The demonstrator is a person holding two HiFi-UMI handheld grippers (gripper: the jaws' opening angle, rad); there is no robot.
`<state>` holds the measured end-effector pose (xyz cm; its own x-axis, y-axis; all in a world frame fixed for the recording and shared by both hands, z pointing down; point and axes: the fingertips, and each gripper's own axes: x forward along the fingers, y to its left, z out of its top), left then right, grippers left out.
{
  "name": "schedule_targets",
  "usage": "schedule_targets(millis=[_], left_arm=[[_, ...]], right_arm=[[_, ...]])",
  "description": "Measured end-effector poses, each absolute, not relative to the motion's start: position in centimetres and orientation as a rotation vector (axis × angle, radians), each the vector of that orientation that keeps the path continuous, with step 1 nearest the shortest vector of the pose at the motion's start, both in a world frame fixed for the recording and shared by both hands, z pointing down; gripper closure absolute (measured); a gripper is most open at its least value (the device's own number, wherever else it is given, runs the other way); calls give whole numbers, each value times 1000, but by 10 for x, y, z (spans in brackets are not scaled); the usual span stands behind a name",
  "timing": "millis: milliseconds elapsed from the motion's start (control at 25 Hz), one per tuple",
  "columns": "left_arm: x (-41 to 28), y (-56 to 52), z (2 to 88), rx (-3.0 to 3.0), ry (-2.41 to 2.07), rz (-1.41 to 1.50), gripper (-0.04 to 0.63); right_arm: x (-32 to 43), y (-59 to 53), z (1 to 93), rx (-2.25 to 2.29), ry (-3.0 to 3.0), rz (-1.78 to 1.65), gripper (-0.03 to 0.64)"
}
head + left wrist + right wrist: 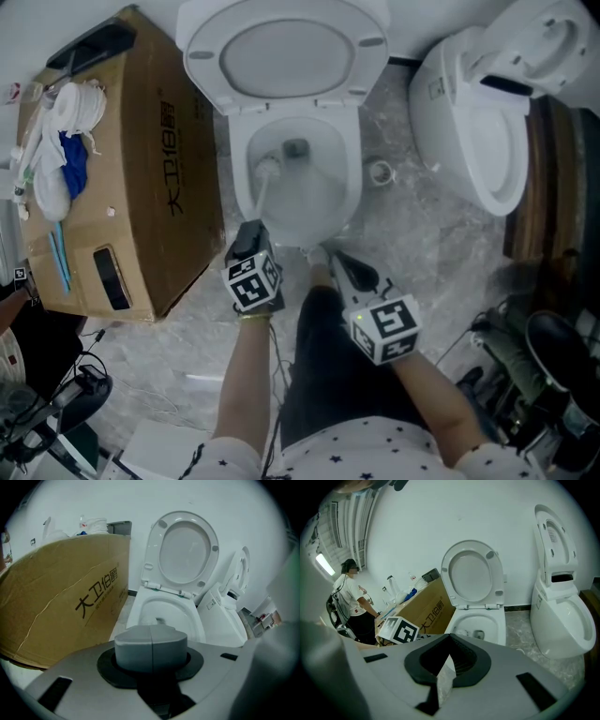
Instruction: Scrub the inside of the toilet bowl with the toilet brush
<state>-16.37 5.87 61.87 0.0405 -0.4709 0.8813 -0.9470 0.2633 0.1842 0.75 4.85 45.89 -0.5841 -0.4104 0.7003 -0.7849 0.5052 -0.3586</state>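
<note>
The white toilet [352, 159] stands open, its lid tipped back against the wall. Inside the bowl, at its left, lies the white head of the toilet brush [267, 169], and its handle [258, 202] slants back to my left gripper [248, 232]. That gripper is shut on the grey handle end [151, 646], and the bowl [194, 620] shows beyond it. My right gripper [330, 258] hovers at the bowl's front rim, to the right of the left one. Its jaws [447, 660] are shut on a thin translucent white strip [444, 677]. The bowl [501, 620] lies ahead of it.
A big cardboard box [141, 169] with cloths and tools on top stands close to the toilet's left. A second white toilet [478, 122] stands to the right, with a small round floor fitting [380, 172] between them. Cables lie at the lower left. A person [349, 602] stands far left.
</note>
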Motion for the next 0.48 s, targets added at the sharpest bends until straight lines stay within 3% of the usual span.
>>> schedule_targets(millis=[480], left_arm=[[-144,96,625,1330,-1541,656,448]], right_arm=[[23,59,455,1014,-2206,912,611]])
